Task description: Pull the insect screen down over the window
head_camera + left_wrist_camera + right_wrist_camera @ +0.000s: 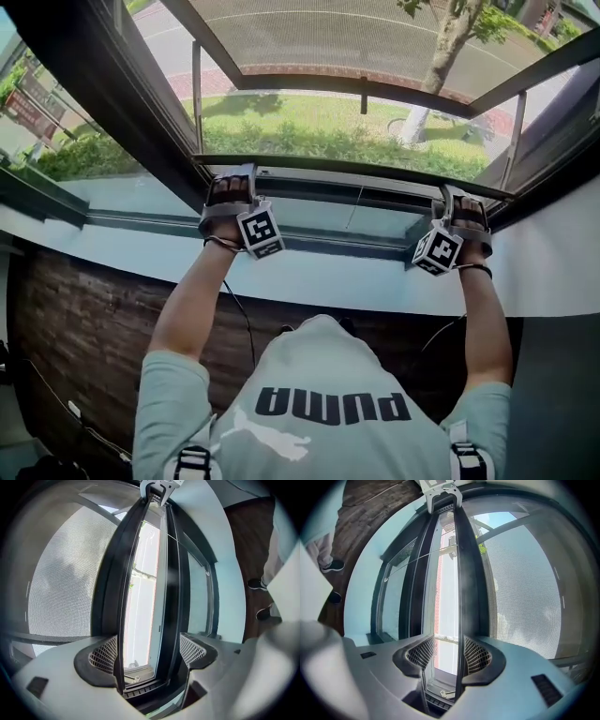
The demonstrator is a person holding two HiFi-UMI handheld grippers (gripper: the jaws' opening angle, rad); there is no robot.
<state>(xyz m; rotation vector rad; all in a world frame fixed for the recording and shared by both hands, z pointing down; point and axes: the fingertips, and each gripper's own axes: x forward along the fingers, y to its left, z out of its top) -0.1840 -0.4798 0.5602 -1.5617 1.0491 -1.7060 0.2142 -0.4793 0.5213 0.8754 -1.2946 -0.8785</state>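
Observation:
The insect screen's dark pull bar [347, 169] runs across the window opening, and its mesh [328, 33] stretches away above it. My left gripper [230, 180] sits on the bar's left end and my right gripper [461, 197] on its right end. In the left gripper view the bar [112, 597] passes between the jaws of the left gripper [149, 653], with mesh [61, 583] to its left. In the right gripper view the bar [464, 583] lies between the narrower-set jaws of the right gripper [447, 654], with mesh [525, 592] on the right. Both look closed on the bar.
Just below the bar is the lower window frame [328, 242], then a white sill [309, 279] and a brown brick-look wall [75, 328]. Grass and a tree [441, 56] lie outside. A person's shoes [260, 585] show on the floor.

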